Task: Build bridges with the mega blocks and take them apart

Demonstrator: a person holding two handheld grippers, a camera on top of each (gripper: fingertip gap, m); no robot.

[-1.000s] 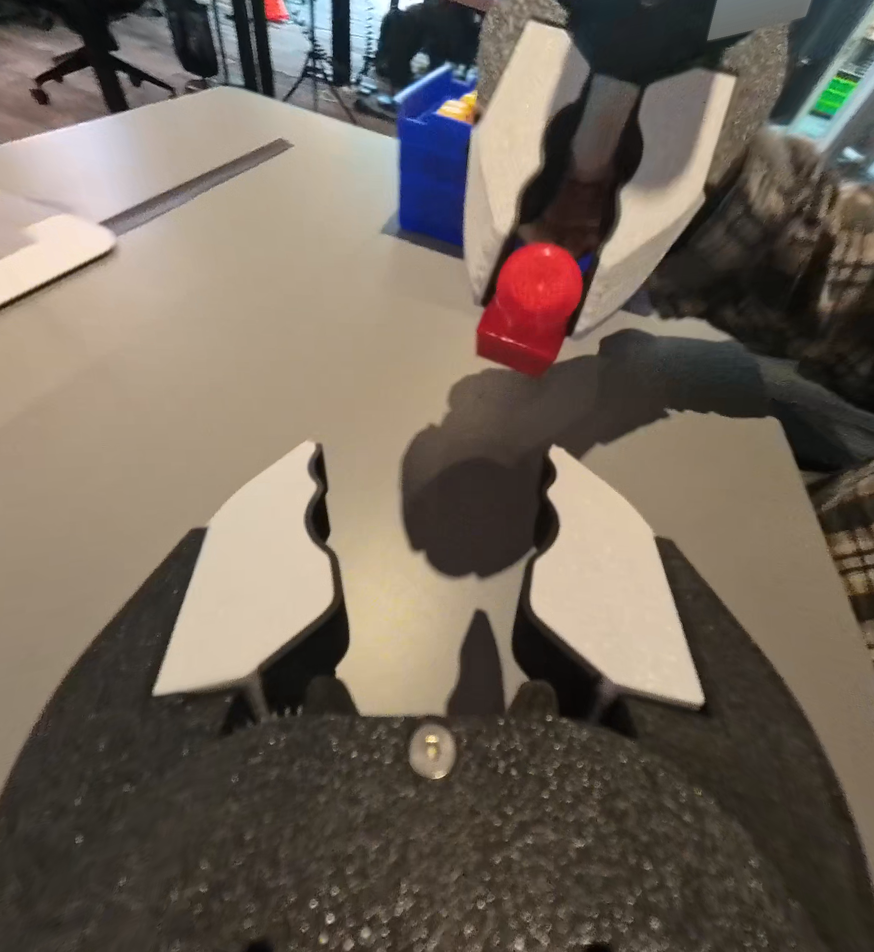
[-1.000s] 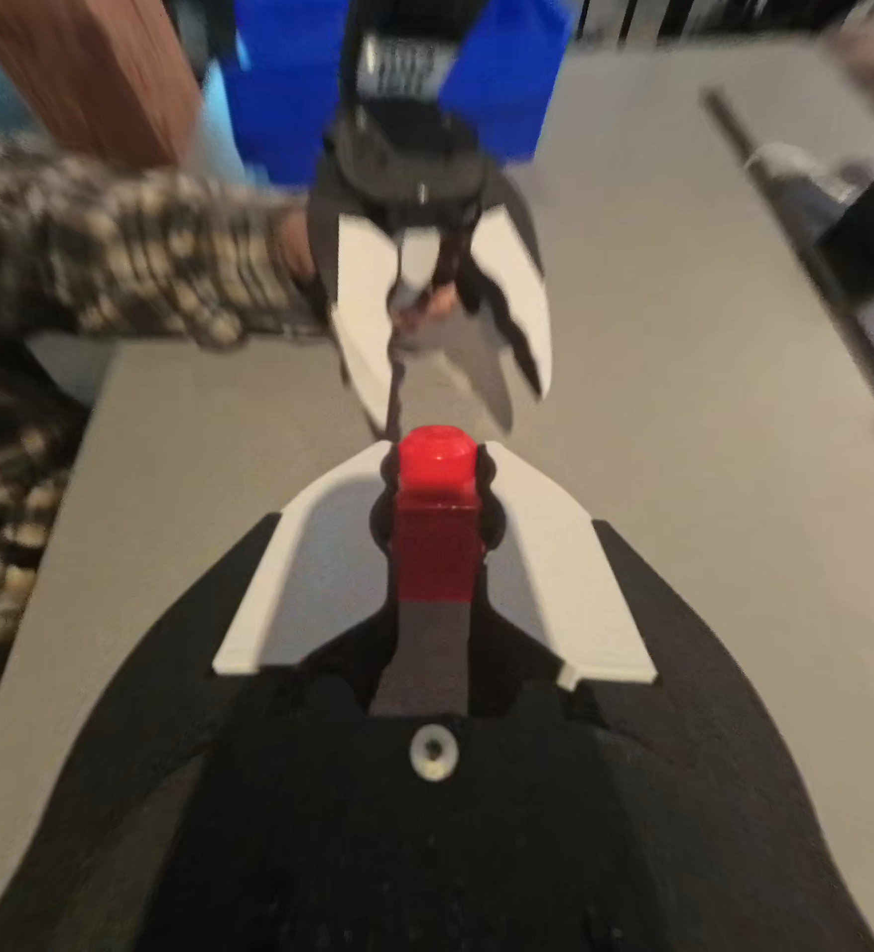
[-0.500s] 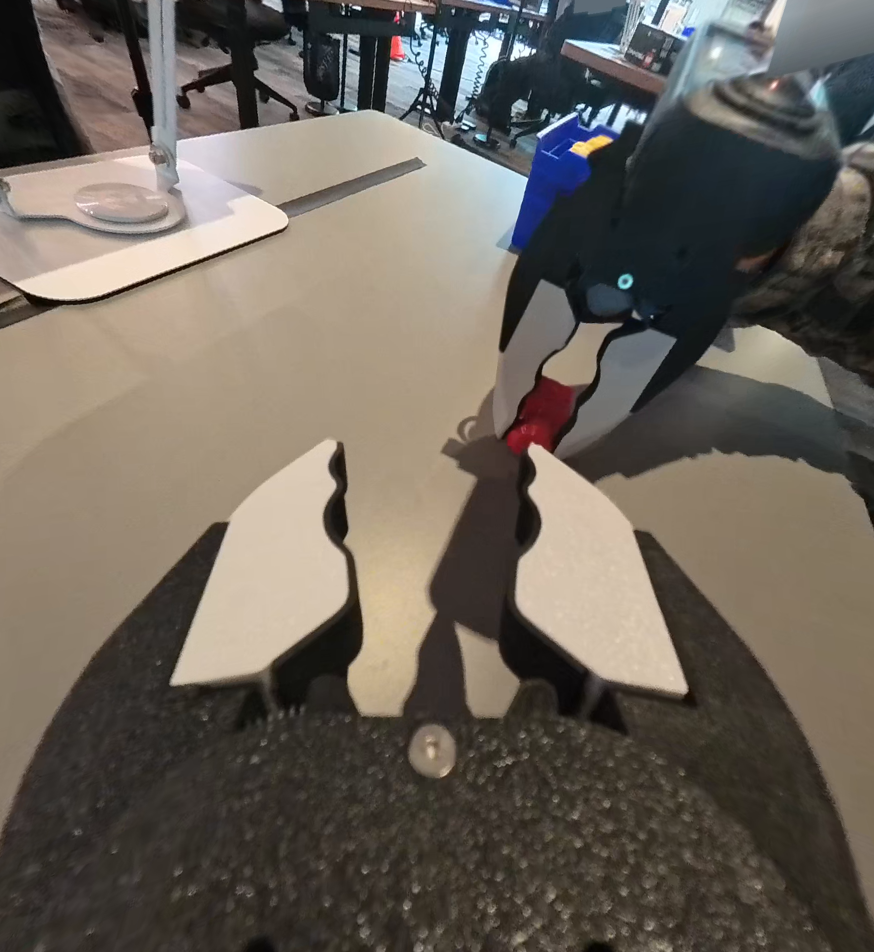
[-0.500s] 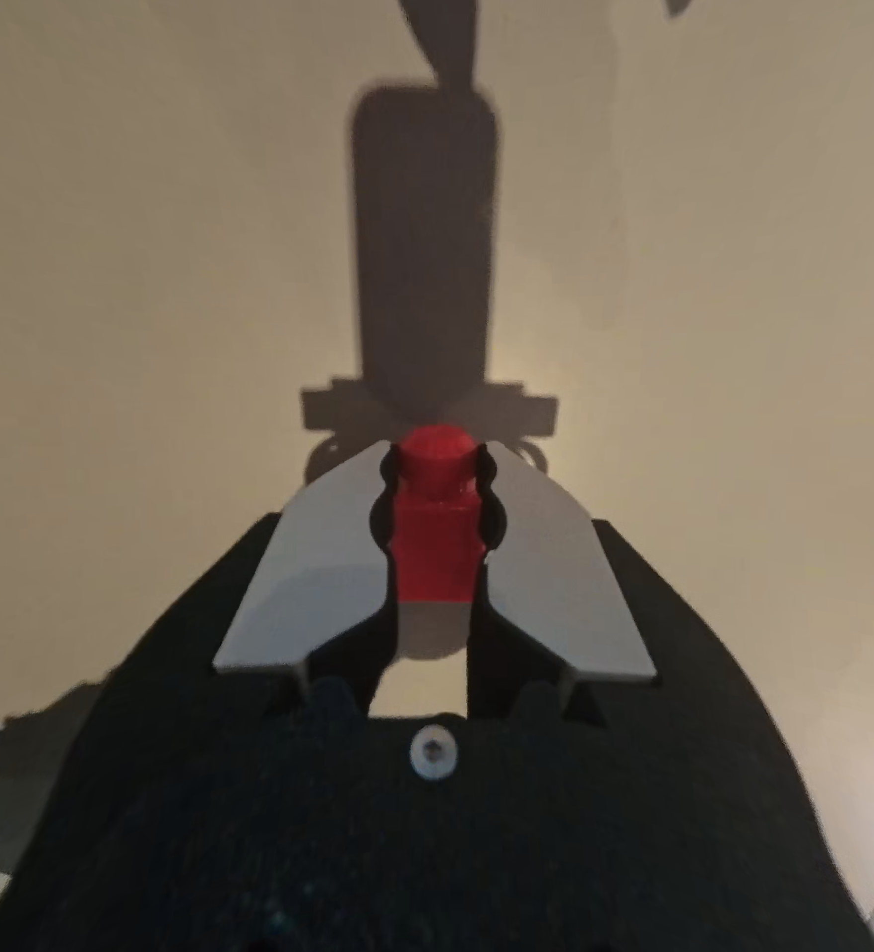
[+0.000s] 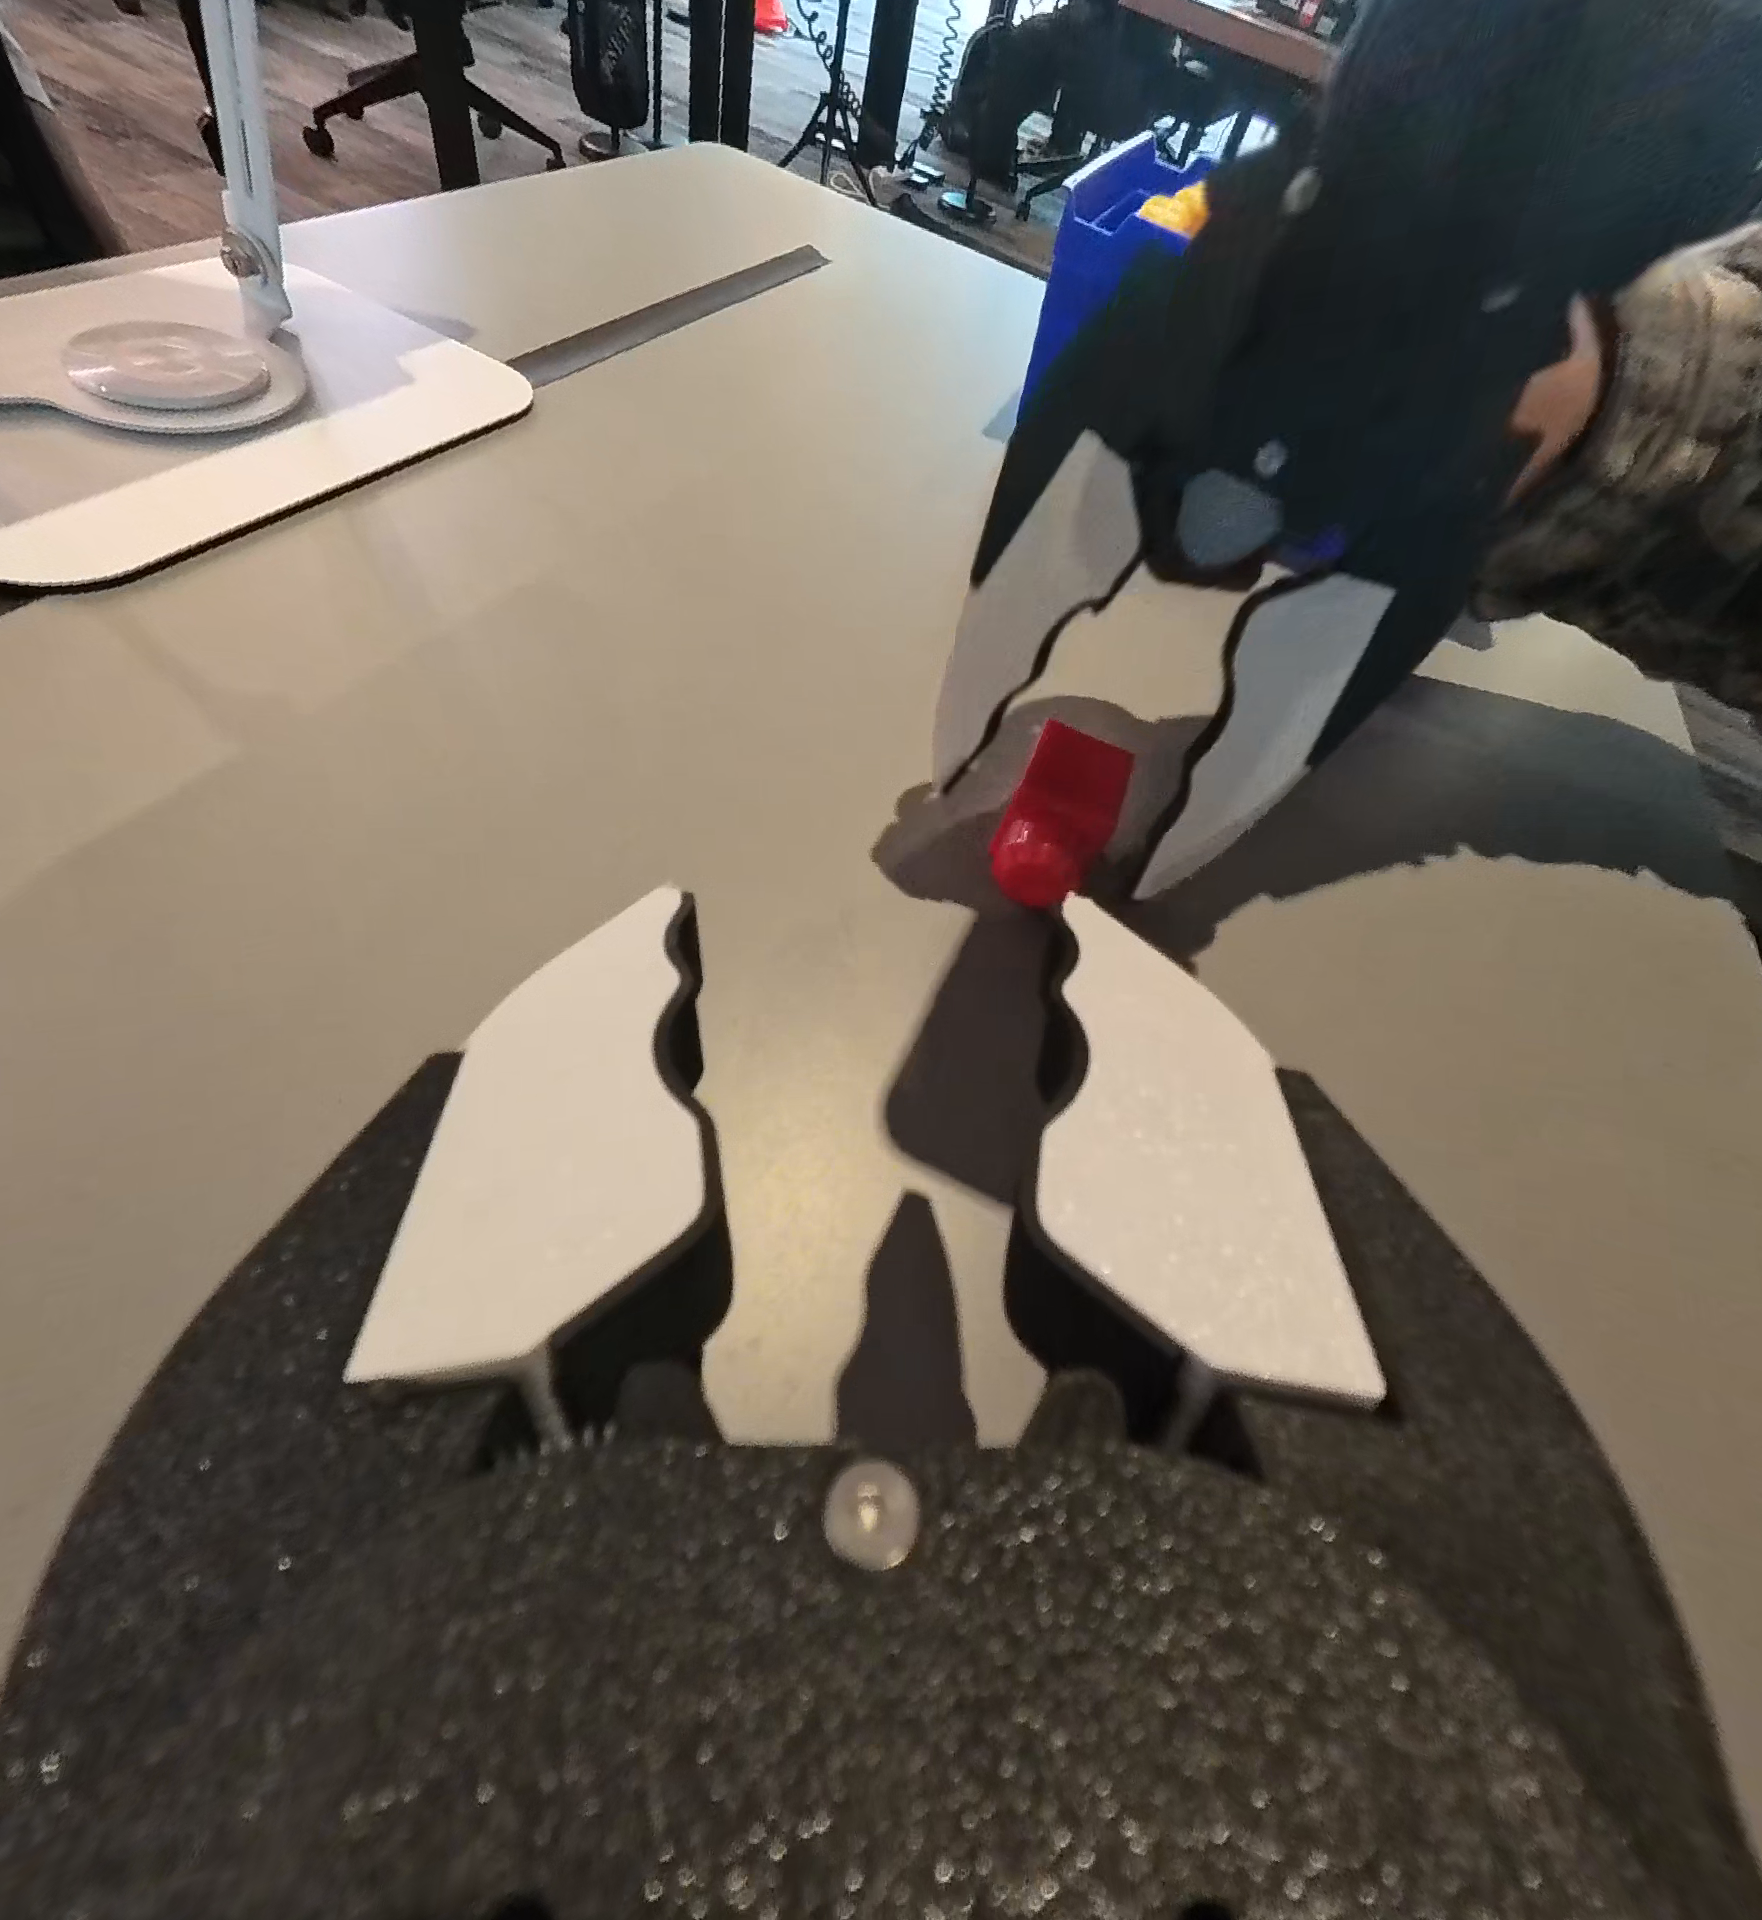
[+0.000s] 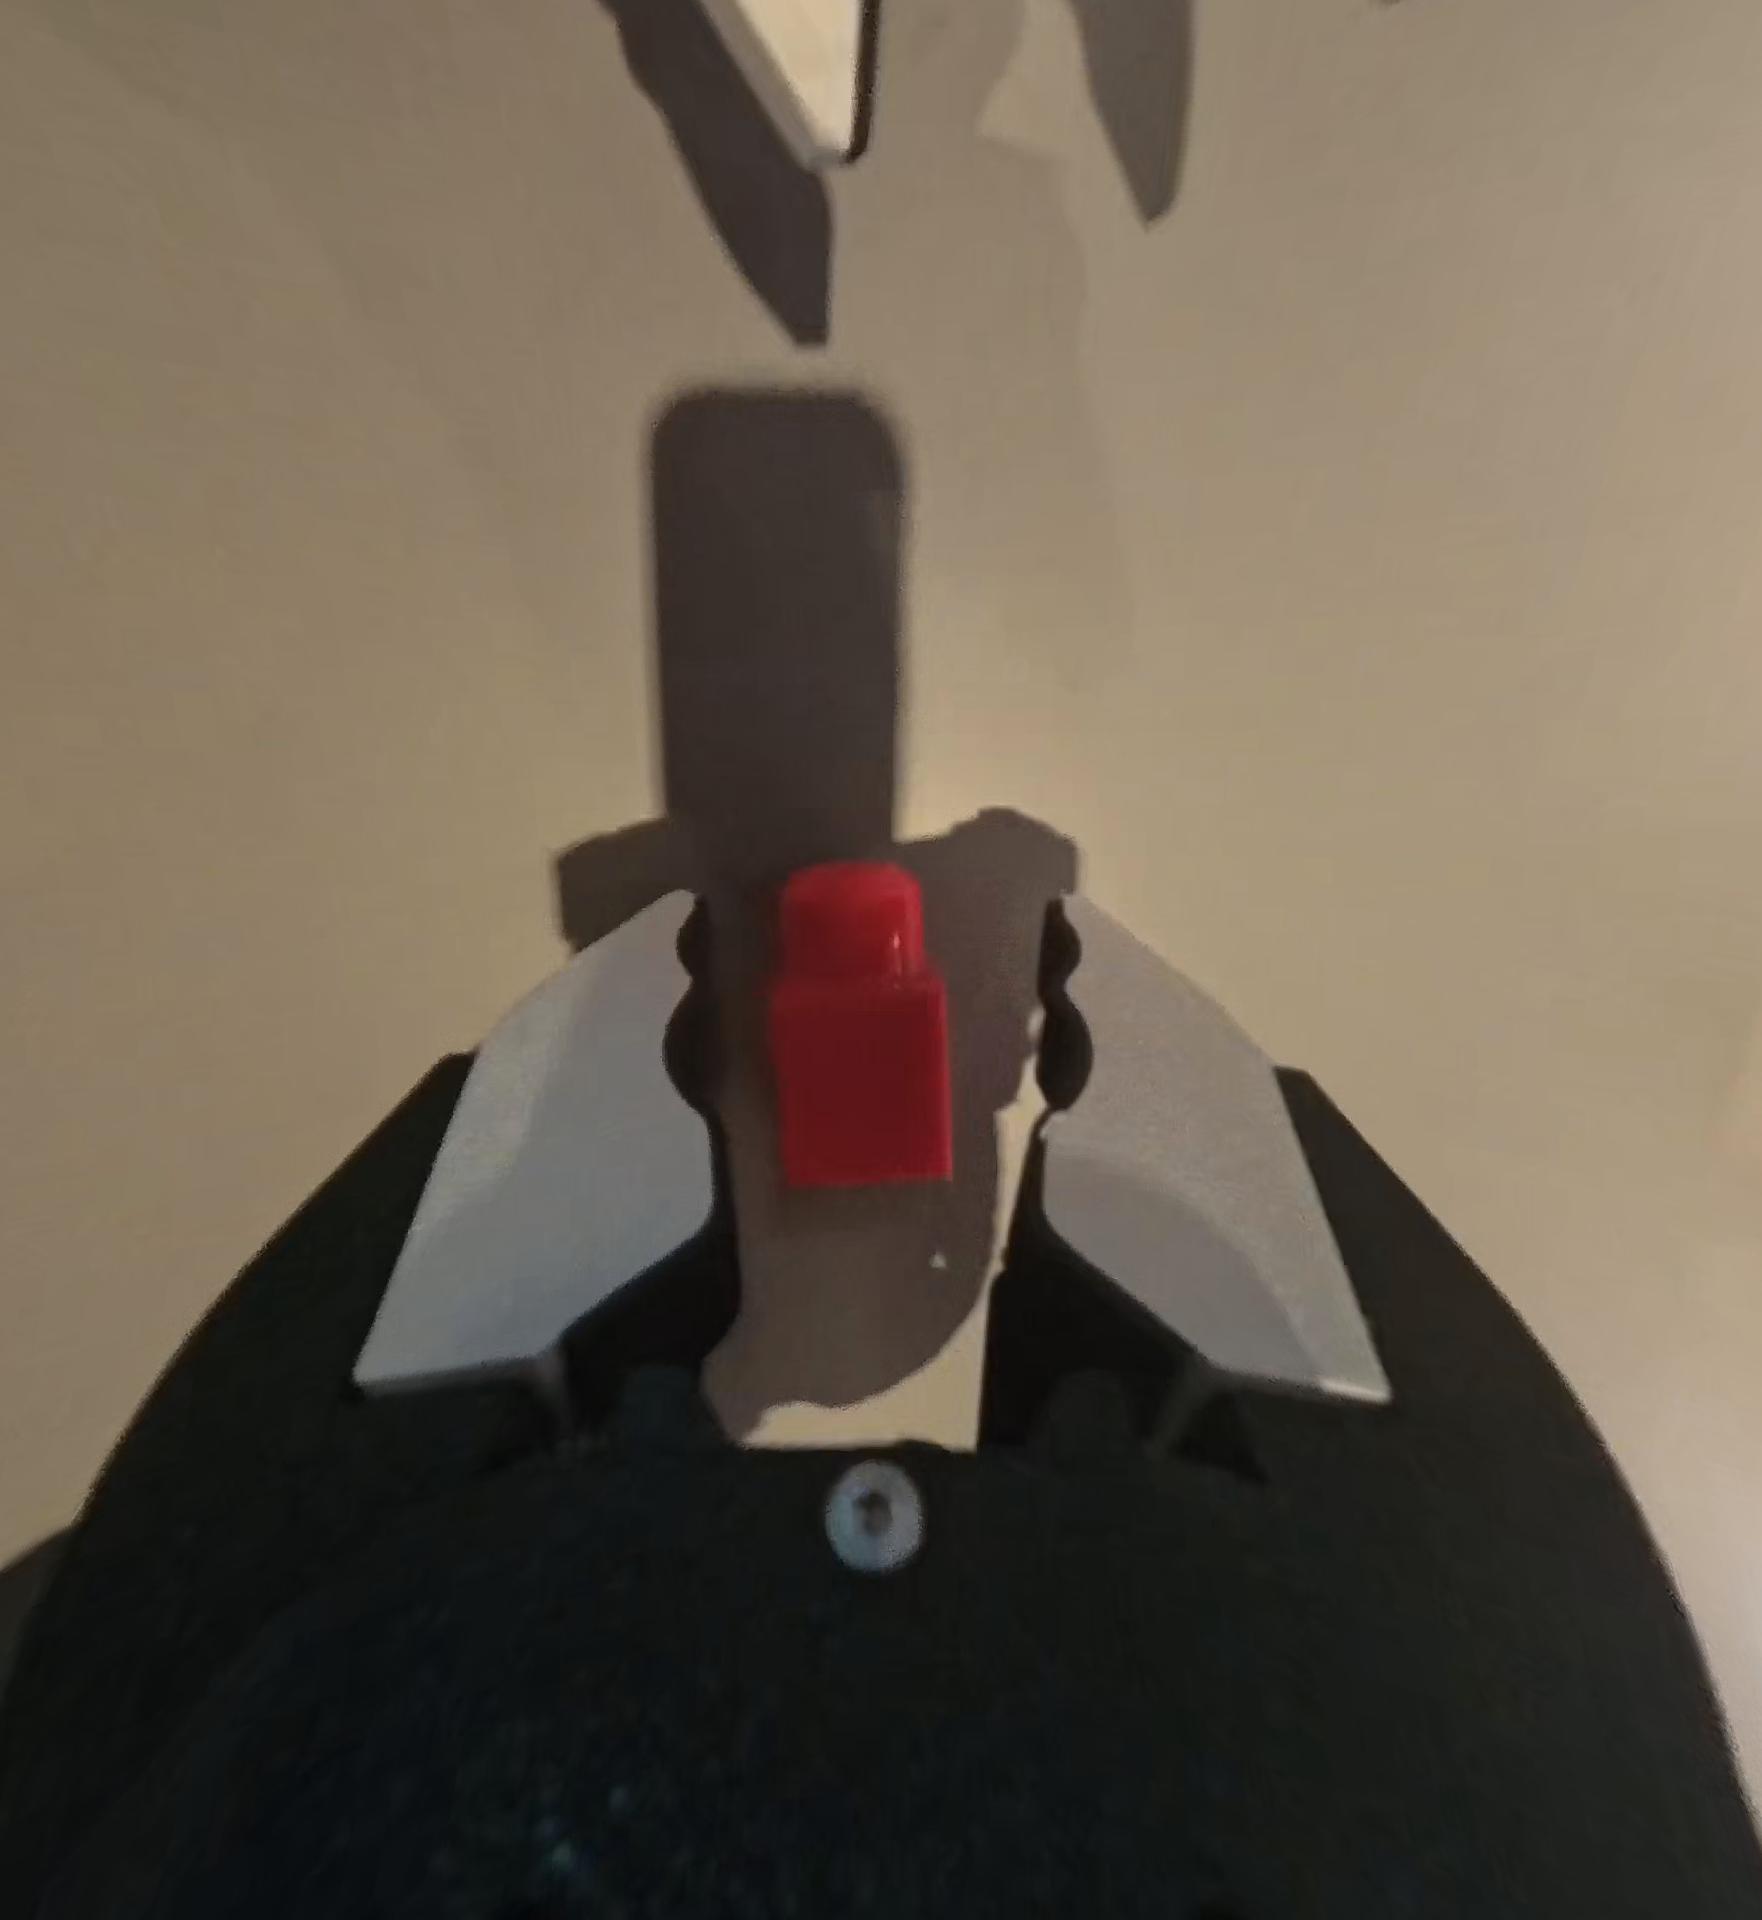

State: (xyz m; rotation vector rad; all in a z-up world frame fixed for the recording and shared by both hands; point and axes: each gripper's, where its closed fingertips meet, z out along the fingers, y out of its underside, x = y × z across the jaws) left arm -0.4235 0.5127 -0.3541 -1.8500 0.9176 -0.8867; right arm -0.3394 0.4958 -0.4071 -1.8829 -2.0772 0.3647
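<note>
In the left wrist view, the left gripper (image 5: 872, 904) hung empty, fingers spread, over the grey table (image 5: 441, 727); at one o'clock the red block (image 5: 1059, 805) lay on the table between the right gripper's (image 5: 1038, 842) parted fingers.

In the right wrist view, the block sat loose at centre, touching neither finger; a left fingertip (image 6: 804, 94) showed at twelve o'clock

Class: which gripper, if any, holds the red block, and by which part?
Neither. The red block lies on the table between the open right gripper; left gripper is empty.

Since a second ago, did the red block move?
Yes. The red block went down from mid-air onto the grey table, now lying between the open right gripper's fingers.
</note>
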